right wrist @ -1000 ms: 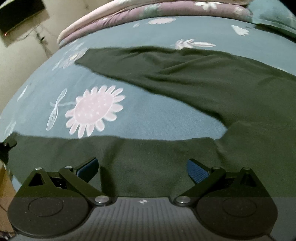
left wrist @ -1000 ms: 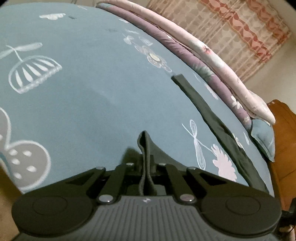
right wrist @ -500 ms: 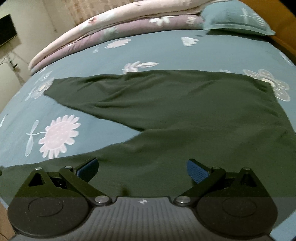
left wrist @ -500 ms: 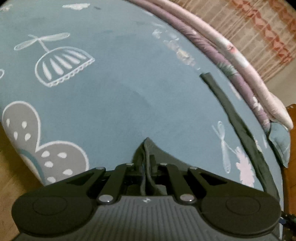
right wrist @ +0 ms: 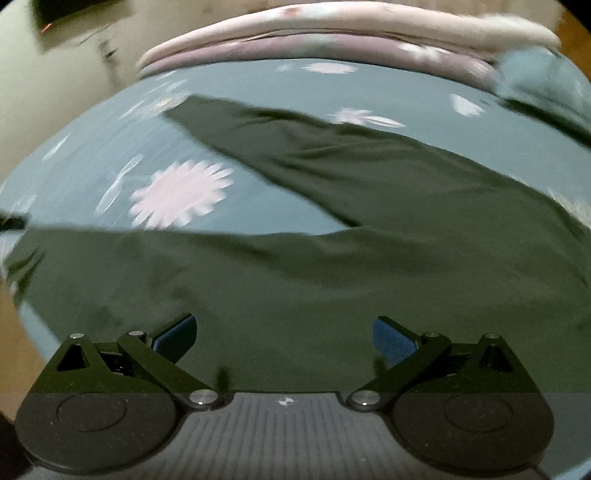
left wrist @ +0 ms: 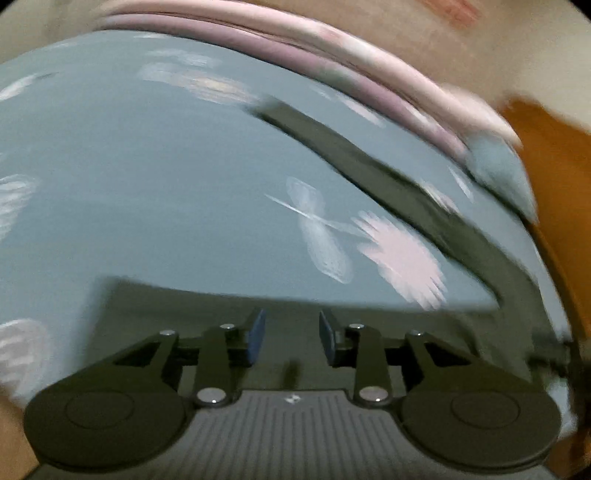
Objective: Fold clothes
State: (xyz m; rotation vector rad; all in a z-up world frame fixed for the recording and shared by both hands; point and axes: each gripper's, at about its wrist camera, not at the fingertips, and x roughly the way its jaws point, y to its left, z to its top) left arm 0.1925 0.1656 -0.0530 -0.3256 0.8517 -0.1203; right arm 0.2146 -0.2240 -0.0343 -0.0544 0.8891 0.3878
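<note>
Parted left tongs point(left wrist: 290, 334) above dark trousers point(left wrist: 388, 177) on bedsheet point(left wrist: 147, 184)

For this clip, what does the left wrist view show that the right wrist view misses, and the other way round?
Only the left wrist view shows the left hand-held gripper, partly open over the garment's near edge, and an orange-brown wooden surface at right. Only the right wrist view shows the right hand-held gripper, wide open and empty, the garment spread broad with two parts splitting apart, and a dark object on the wall. Both show the dark green garment, the blue floral sheet, its pink flower and the folded pink bedding. Both are motion-blurred.
</note>
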